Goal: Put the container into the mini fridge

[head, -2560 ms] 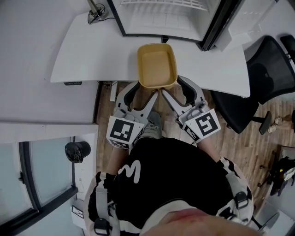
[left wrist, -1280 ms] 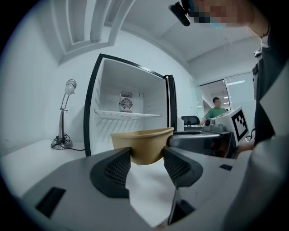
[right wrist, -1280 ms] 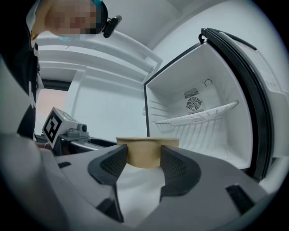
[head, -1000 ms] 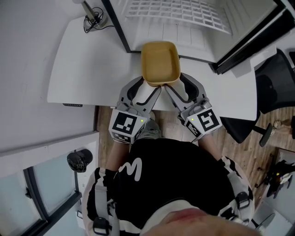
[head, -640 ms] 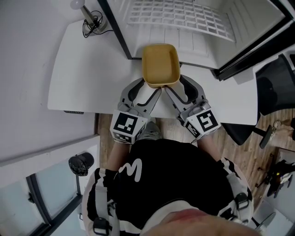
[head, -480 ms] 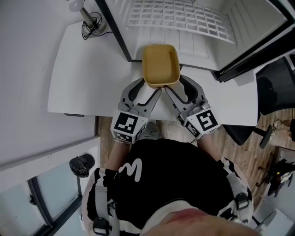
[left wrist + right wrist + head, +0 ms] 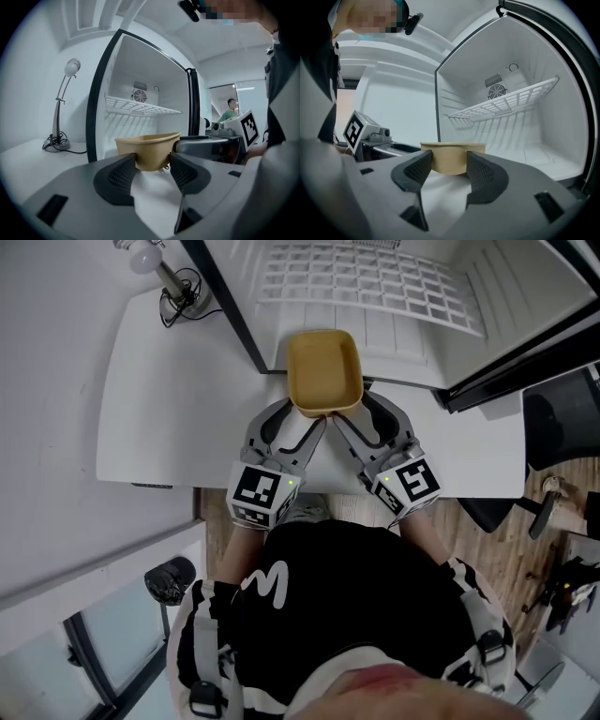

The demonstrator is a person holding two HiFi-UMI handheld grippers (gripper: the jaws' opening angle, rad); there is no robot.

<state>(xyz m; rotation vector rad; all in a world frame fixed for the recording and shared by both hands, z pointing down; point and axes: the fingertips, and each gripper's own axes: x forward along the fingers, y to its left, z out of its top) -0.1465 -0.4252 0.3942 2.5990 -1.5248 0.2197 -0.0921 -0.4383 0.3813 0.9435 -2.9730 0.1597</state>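
Note:
A tan rectangular container (image 7: 323, 371) hangs at the mouth of the open mini fridge (image 7: 412, 334), its far end over the fridge floor. My left gripper (image 7: 302, 420) and right gripper (image 7: 352, 418) are each shut on its near rim, side by side. In the left gripper view the container (image 7: 147, 150) sits between the jaws of the left gripper (image 7: 152, 165), with the fridge interior behind it. The right gripper view has the container (image 7: 450, 157) clamped by the right gripper (image 7: 449, 168). A white wire shelf (image 7: 375, 282) spans the fridge above the floor.
The fridge stands on a white table (image 7: 169, 399). A desk lamp (image 7: 155, 268) is at the table's far left. The fridge door (image 7: 511, 367) swings open to the right. A black office chair (image 7: 562, 418) is at the right, and a person (image 7: 229, 110) stands far behind.
Both grippers have carried the container forward, from over the table's near edge to the fridge opening. More of the fridge interior and shelf has come into view.

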